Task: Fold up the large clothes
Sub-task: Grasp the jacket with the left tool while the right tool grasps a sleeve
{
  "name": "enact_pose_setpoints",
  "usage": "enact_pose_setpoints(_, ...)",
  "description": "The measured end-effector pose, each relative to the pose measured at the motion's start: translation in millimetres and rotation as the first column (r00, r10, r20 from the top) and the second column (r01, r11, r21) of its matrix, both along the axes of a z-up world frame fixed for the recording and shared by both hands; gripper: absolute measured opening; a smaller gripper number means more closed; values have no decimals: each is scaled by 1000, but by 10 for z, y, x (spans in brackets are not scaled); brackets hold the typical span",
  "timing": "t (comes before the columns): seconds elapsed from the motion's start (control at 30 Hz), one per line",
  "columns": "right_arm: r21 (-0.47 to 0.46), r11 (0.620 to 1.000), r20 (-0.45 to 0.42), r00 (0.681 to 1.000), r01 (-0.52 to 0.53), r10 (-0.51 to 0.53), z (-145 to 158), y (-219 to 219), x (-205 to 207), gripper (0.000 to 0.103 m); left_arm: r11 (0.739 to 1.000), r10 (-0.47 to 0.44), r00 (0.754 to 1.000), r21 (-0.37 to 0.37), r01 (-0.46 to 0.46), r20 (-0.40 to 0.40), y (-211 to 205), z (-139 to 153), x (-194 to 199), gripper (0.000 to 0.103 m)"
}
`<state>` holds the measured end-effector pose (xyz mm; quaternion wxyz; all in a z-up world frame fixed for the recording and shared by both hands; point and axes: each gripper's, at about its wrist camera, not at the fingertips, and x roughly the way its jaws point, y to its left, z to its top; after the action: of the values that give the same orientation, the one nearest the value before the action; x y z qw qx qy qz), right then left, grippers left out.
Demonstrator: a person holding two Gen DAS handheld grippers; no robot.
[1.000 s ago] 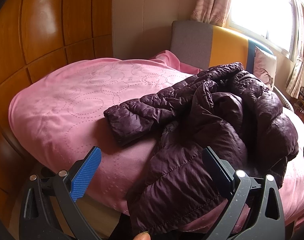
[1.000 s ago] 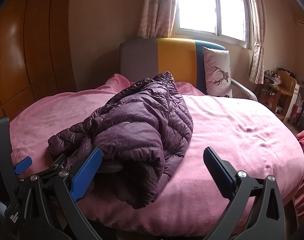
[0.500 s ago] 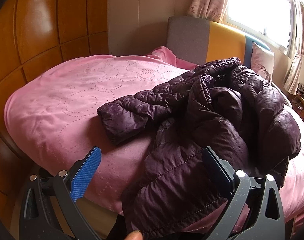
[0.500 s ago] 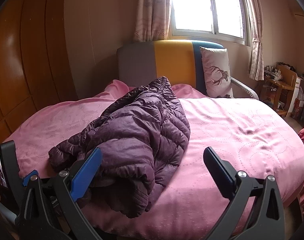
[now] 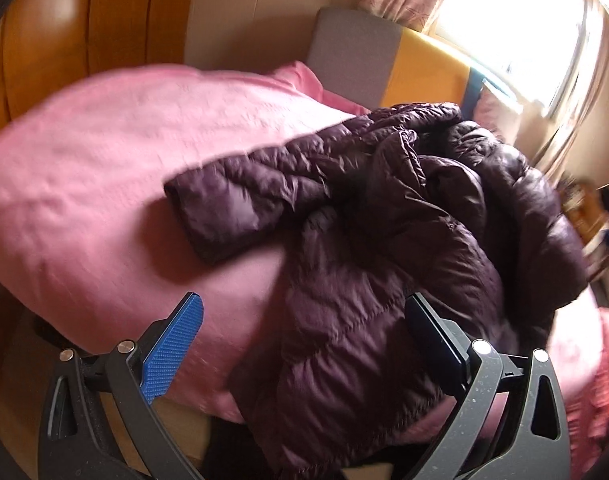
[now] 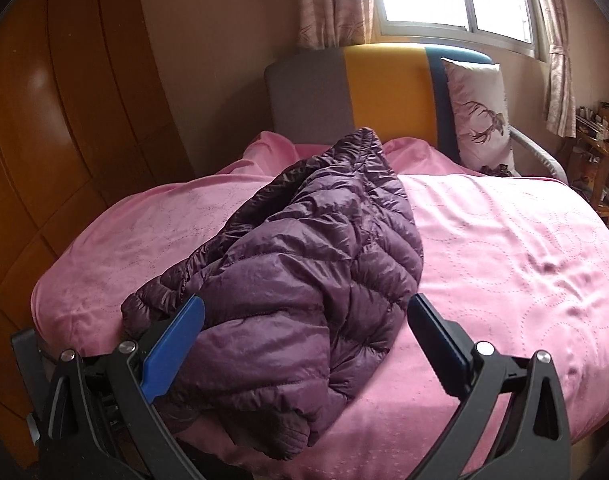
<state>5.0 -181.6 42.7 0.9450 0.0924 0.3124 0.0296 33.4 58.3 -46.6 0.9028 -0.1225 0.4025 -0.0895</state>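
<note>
A dark purple quilted puffer jacket [image 5: 404,248] lies crumpled on the pink bed [image 5: 104,184], one sleeve [image 5: 232,208] stretched to the left and its hem hanging over the near edge. My left gripper [image 5: 304,320] is open and empty, just in front of the hem. In the right wrist view the jacket [image 6: 304,264] lies heaped left of the bed's middle, a ribbed cuff [image 6: 284,436] near the edge. My right gripper [image 6: 304,320] is open and empty, close above the jacket's near end.
A grey, yellow and blue headboard [image 6: 384,88] stands at the back with a deer-print pillow [image 6: 480,116] against it. Wooden wardrobe panels [image 6: 64,140] fill the left. A wooden shelf [image 6: 600,148] with small items stands at the far right. Bare pink cover [image 6: 524,264] spreads right of the jacket.
Both grippers have moved closer to the bed and jacket. The left view has swung and is blurred by motion. The jacket has not moved.
</note>
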Motion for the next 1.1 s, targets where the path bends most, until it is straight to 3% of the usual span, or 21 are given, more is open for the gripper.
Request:
enact_pose_setpoints(0.03,8,1000,-9,1000,-20,20,2,28,75,101,994,-44,999,-104,42,-15,71,-38,2,94)
enact_pose_setpoints(0.07,14,999,-23,999,-34,35,-6,64,164,101,987,-53,998,-151,48,-25,112,-75,0,89)
enact_pose_setpoints(0.13,-1,999,-64,997,-50,50,-50,156,389,101,972,-98,994,-220,88,-39,122,-131,13,86)
enact_pose_setpoints(0.2,-38,996,-108,991,-79,75,-125,282,622,99,956,-133,990,-271,114,-54,97,-191,31,70)
enact_pose_setpoints(0.23,-68,994,-150,986,-88,77,-197,345,750,93,952,-151,987,-278,128,-61,64,-214,40,63)
enact_pose_setpoints(0.27,-80,991,-189,978,-103,86,-271,389,838,66,949,-175,982,-279,149,-68,26,-246,57,43)
enact_pose_setpoints(0.3,-72,988,-233,965,-138,118,-362,427,933,49,952,-187,979,-261,160,-79,-4,-283,75,22)
enact_pose_setpoints(0.33,-72,985,-247,960,-154,132,-411,431,974,45,956,-190,978,-244,163,-90,-13,-299,86,17)
enact_pose_setpoints(0.4,-146,978,-223,968,-152,117,-426,412,927,23,962,-174,982,-224,153,-77,37,-276,87,5)
enact_pose_setpoints(0.5,-240,966,-193,980,-94,47,-442,183,750,15,986,-101,994,-135,95,-38,234,-142,125,4)
enact_pose_setpoints(0.6,-350,937,-214,974,-8,-72,-580,-200,634,14,999,23,999,-29,-24,-24,520,-57,282,3)
enact_pose_setpoints(0.77,-321,944,-321,930,71,-179,-826,-823,569,15,980,183,983,73,-183,4,921,71,361,2)
enact_pose_setpoints(0.83,-286,956,-317,936,56,-150,-717,-890,550,31,978,194,981,81,-193,-2,1002,47,353,2)
enact_pose_setpoints(0.87,-299,953,-293,946,49,-141,-616,-858,533,48,975,200,980,97,-199,1,1025,34,336,1)
enact_pose_setpoints(0.9,-318,947,-249,960,40,-124,-478,-800,519,57,979,186,983,87,-185,2,1045,22,320,1)
enact_pose_setpoints(1.0,-338,941,-155,988,-33,-21,-150,-497,583,71,983,183,983,7,-183,-16,1187,-9,225,1)
enact_pose_setpoints(1.07,-310,940,-130,986,-142,106,-24,-155,747,74,981,192,981,-29,-193,-43,1239,-15,173,1)
enact_pose_setpoints(1.1,-293,932,-128,975,-211,181,6,93,863,75,978,200,979,-43,-202,-40,1263,-12,115,8)
